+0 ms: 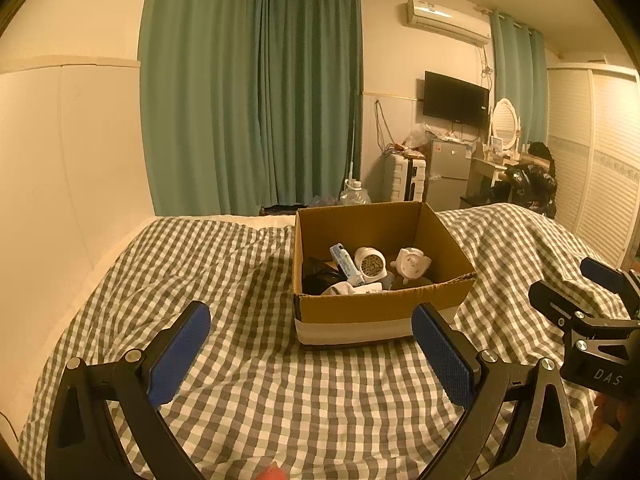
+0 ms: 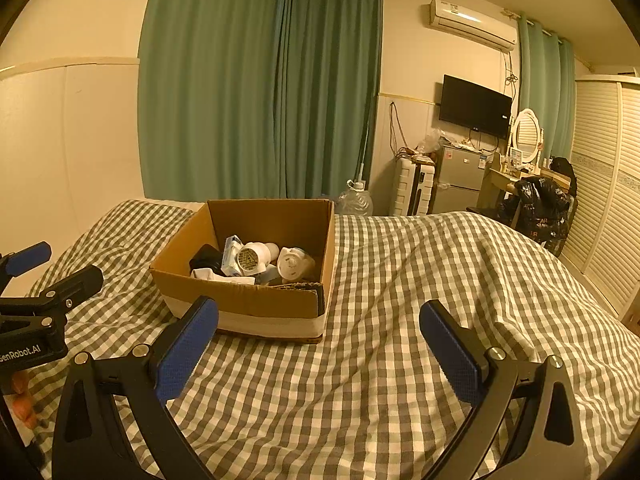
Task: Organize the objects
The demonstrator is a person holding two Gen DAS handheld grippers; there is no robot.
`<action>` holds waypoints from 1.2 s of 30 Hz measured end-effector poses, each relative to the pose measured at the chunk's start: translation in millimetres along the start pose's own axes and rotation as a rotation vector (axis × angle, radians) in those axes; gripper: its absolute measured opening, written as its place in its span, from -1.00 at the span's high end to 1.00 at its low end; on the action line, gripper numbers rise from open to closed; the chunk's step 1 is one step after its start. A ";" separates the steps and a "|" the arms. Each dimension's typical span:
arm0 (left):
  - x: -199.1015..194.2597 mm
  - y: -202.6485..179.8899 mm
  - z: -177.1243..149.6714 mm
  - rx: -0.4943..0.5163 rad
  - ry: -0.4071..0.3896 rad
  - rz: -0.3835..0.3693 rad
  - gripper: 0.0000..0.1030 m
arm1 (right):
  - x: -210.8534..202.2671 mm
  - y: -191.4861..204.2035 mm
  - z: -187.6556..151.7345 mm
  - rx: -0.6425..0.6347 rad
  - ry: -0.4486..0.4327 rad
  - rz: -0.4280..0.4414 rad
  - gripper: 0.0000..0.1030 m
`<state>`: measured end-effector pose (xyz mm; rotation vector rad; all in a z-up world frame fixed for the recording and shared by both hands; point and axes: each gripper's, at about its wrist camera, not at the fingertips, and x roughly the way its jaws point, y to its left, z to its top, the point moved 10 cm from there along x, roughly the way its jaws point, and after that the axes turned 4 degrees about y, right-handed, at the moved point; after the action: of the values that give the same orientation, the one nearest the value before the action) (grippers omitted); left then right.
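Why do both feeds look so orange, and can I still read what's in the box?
Left wrist view: warm indoor light tints everything amber, fisheye bends the edges; cardboard box contents are sharp but shadowed at its left. Right wrist view: same cast, box interior legible, dark corners.

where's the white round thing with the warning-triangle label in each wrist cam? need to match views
Left wrist: the white round container lies inside the cardboard box, near the picture's centre, just right of a blue-and-white tube.
Right wrist: the same container sits left of centre, again in the box, with the tube at its left.
Shared landmark: the wall-mounted TV, upper right in both.
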<state>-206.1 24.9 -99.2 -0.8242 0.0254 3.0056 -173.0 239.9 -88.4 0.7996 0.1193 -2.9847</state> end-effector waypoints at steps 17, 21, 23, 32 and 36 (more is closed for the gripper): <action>-2.2 0.5 0.7 0.015 -0.012 0.011 -1.00 | 0.0 -0.1 -0.6 0.004 -0.001 0.002 -0.96; -2.8 1.3 0.8 0.013 -0.013 0.015 -1.00 | 0.1 0.5 -0.8 0.001 0.000 0.000 -0.96; -2.4 1.2 0.6 0.013 -0.010 0.015 -1.00 | 0.2 0.5 -1.1 0.002 0.001 -0.001 -0.96; -0.7 2.7 -1.0 0.009 -0.004 0.023 -1.00 | -0.7 0.4 -2.1 0.001 0.001 -0.001 -0.96; -0.1 3.8 -1.8 0.006 -0.001 0.025 -1.00 | -1.0 -0.6 -3.5 0.003 0.003 0.000 -0.96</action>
<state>-205.1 21.1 -100.6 -0.8275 0.0455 3.0280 -170.5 240.8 -90.9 0.8044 0.1154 -2.9848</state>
